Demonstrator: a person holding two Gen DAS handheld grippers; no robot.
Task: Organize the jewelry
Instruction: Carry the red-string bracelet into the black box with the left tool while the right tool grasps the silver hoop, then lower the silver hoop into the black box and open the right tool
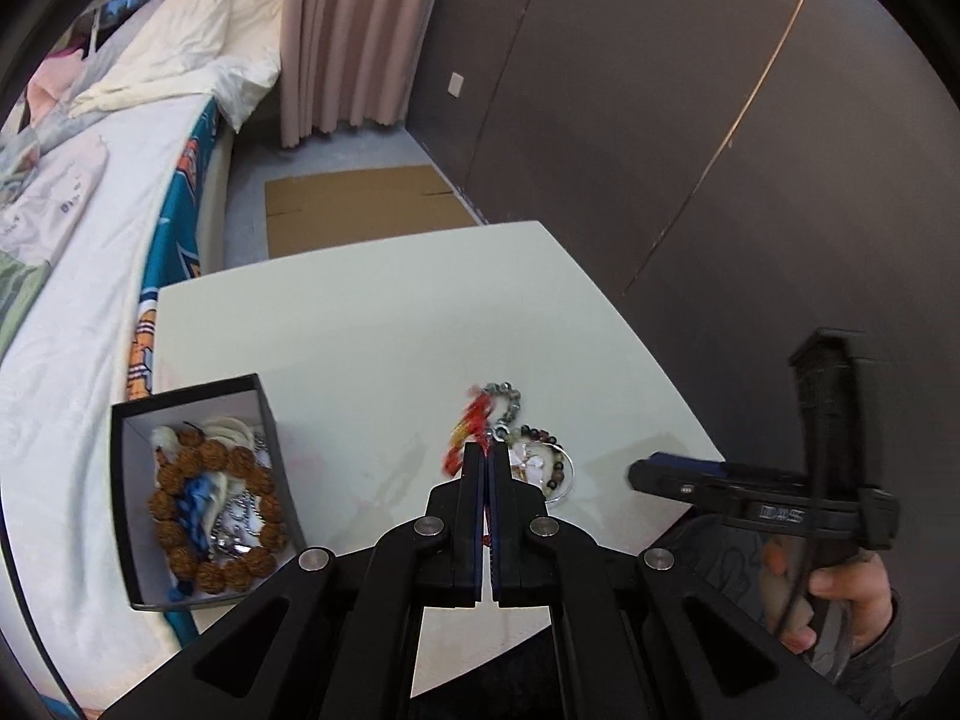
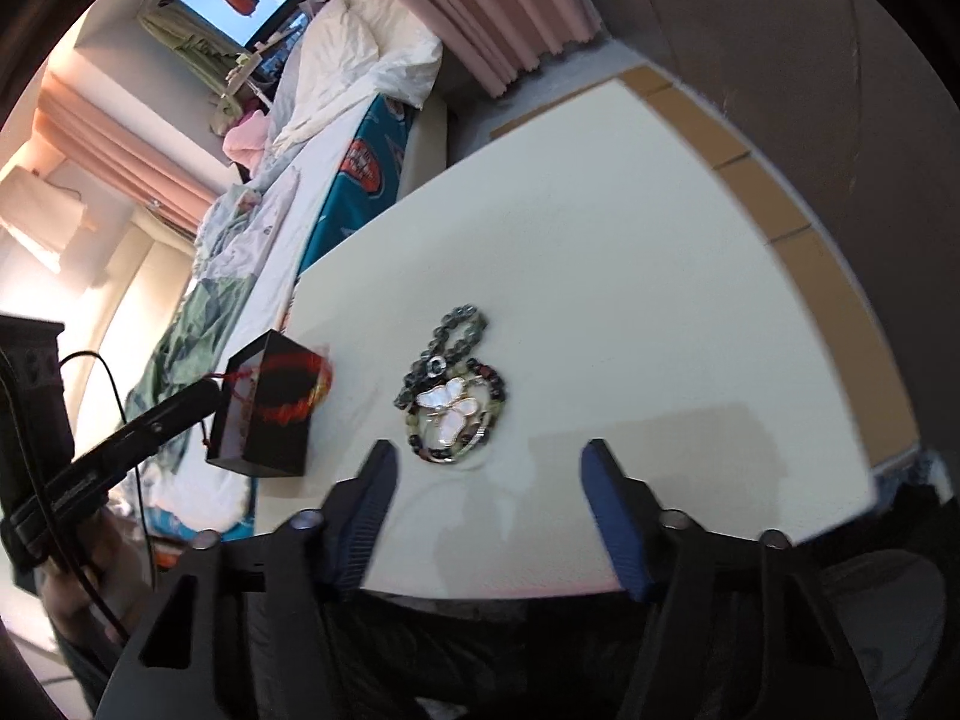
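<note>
The table (image 2: 630,252) carries the black box (image 1: 129,510) at its bed-side edge. The left claw (image 1: 487,462) is closed on the red cord bracelet (image 2: 294,387), which hangs limp, light and prone to swing. The right claw (image 2: 487,468) stands open above the beaded bracelets (image 2: 456,396); these should be loose and snag-prone, so grip the strand.

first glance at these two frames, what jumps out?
The left gripper, shut on a red braided cord bracelet, carrying it in the air in front of the black open-top jewellery box, which sits at the white table's left edge. That box already holds a brown seed-bead bracelet. Mid-table lies a dark bead strand with a white butterfly pendant, just ahead of the open right gripper.
</note>
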